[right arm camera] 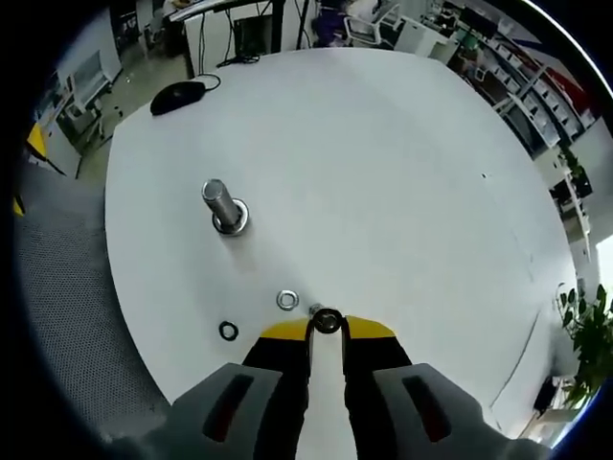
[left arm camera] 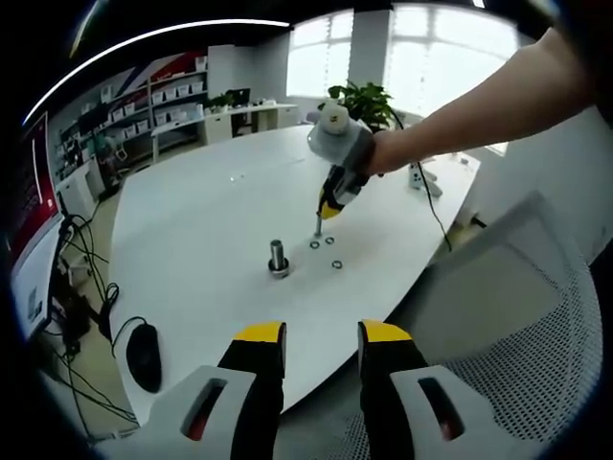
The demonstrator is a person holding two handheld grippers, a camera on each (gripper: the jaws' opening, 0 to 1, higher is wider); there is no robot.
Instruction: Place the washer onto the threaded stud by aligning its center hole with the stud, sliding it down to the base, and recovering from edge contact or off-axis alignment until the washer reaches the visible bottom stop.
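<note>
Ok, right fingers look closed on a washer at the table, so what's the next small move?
Probably lift the right gripper straight up a little. It appears shut on a washer at table level, and the stud stands upright well away, so the washer needs height before carrying across. Two other washers lie close by.

right hand-held gripper [right arm camera: 327, 331] nearly closed; left hand-held gripper [left arm camera: 322, 347] parted.

Each gripper [left arm camera: 323, 350] [right arm camera: 327, 337] has black, yellow-tipped jaws on grey housings with red slots.
</note>
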